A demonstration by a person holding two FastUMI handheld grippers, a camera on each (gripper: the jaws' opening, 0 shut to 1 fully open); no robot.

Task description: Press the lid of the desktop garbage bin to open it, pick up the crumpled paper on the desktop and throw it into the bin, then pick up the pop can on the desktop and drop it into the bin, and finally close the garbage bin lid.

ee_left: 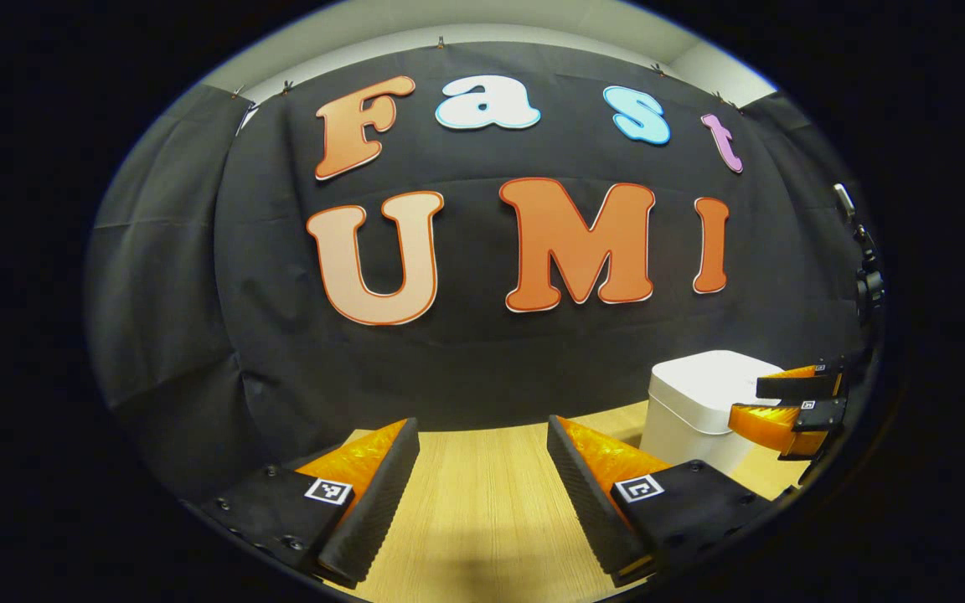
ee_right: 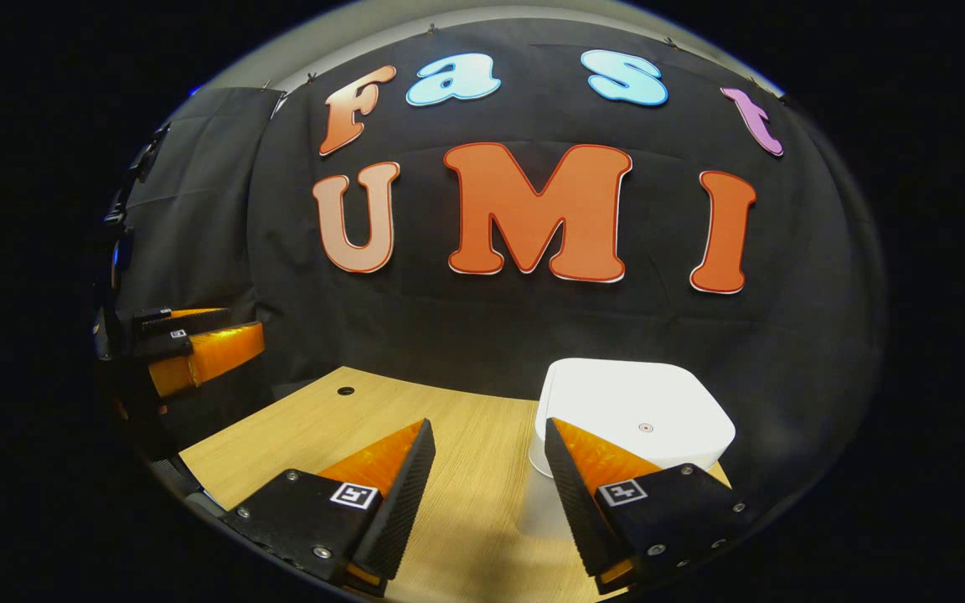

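Observation:
The white desktop bin [ee_right: 633, 410] stands on the wooden table [ee_right: 307, 435] with its lid down; a small red dot [ee_right: 644, 427] marks the lid. My right gripper [ee_right: 489, 427] hovers open just in front of and above the bin, its right finger overlapping the bin's near edge, with nothing between the fingers. In the left gripper view the bin [ee_left: 700, 402] sits at the right. My left gripper [ee_left: 482, 427] is open over bare table [ee_left: 482, 502], to the left of the bin. The right gripper [ee_left: 792, 410] shows beside the bin.
The black cloth wall closes the back of the table just behind the bin. A small round hole [ee_right: 345, 391] sits in the tabletop near the far left edge. The left gripper [ee_right: 198, 347] hangs at the left in the right gripper view.

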